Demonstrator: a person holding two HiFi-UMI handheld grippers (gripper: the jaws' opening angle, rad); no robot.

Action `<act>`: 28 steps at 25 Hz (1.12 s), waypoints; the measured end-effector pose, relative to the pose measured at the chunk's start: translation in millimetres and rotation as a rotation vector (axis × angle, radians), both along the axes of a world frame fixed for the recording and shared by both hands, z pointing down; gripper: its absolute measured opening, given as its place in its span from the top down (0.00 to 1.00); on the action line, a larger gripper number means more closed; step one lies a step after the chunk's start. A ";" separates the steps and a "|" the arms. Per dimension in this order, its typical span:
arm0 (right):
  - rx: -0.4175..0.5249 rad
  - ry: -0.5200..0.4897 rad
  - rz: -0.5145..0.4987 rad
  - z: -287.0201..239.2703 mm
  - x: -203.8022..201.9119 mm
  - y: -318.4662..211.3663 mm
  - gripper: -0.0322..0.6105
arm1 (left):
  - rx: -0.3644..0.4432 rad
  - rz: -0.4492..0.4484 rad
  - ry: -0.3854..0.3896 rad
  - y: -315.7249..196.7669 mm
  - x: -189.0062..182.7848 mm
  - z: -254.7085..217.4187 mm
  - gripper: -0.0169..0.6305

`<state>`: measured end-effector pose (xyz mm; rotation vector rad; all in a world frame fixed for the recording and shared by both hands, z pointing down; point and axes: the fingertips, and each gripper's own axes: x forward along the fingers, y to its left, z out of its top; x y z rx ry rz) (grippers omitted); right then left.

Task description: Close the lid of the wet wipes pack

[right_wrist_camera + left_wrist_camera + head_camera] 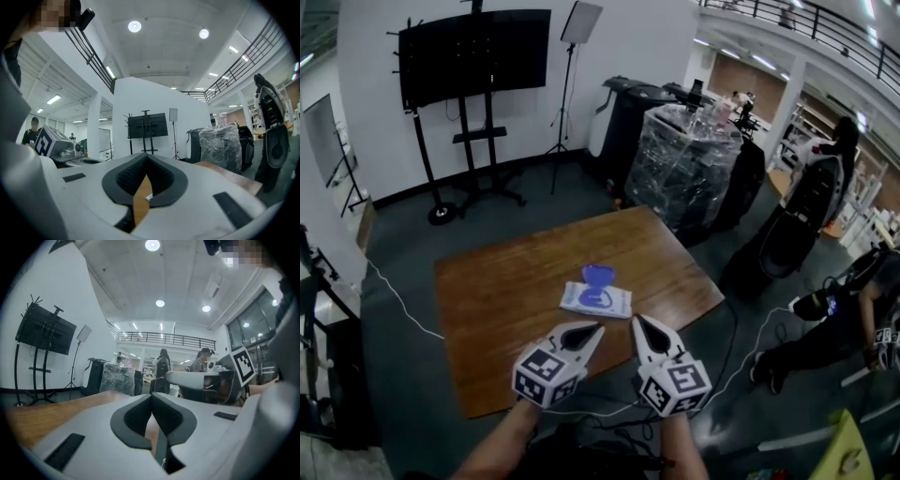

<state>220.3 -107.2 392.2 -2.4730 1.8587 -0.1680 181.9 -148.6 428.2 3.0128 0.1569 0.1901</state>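
**Both tongs shut, short of the wipes pack**

Two forearms come in from the lower edge of the head view, cut off there. They hold the left tongs (596,328) and right tongs (637,321) side by side, roughly level over the near part of the worktop (497,300). The wet wipes pack (595,301) lies just beyond their tips, its blue lid (598,275) raised. In both gripper views the pack is hard to make out. Both pairs of jaws are closed at the tips, holding nothing.

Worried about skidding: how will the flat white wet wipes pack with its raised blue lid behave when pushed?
The flat white wet wipes pack looks soft, so it probably dents rather than tips. Loose on the smooth wooden table, it may slide under a sideways push. Its upright blue lid likely folds down easily.
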 end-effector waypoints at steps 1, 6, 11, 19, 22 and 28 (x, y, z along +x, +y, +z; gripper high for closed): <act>-0.001 -0.003 0.000 1.6 3.6 -6.0 0.94 | -0.005 0.001 -0.004 -5.2 3.4 2.0 0.97; -0.013 -0.010 0.000 7.1 24.1 -32.9 0.94 | 0.001 0.000 -0.011 -29.2 22.0 2.7 0.97; -0.040 -0.011 -0.011 16.0 37.6 -55.6 0.94 | -0.001 -0.014 -0.030 -48.8 33.0 10.1 0.97; -0.095 -0.020 -0.078 32.3 74.9 -80.2 0.94 | -0.007 -0.072 -0.052 -73.4 63.3 20.8 0.97; -0.114 -0.048 -0.119 46.6 94.6 -91.7 0.94 | -0.006 -0.103 -0.072 -81.4 76.0 31.5 0.97; -0.219 -0.086 -0.229 91.3 138.1 -123.1 0.94 | -0.017 -0.190 -0.115 -102.0 102.3 53.4 0.97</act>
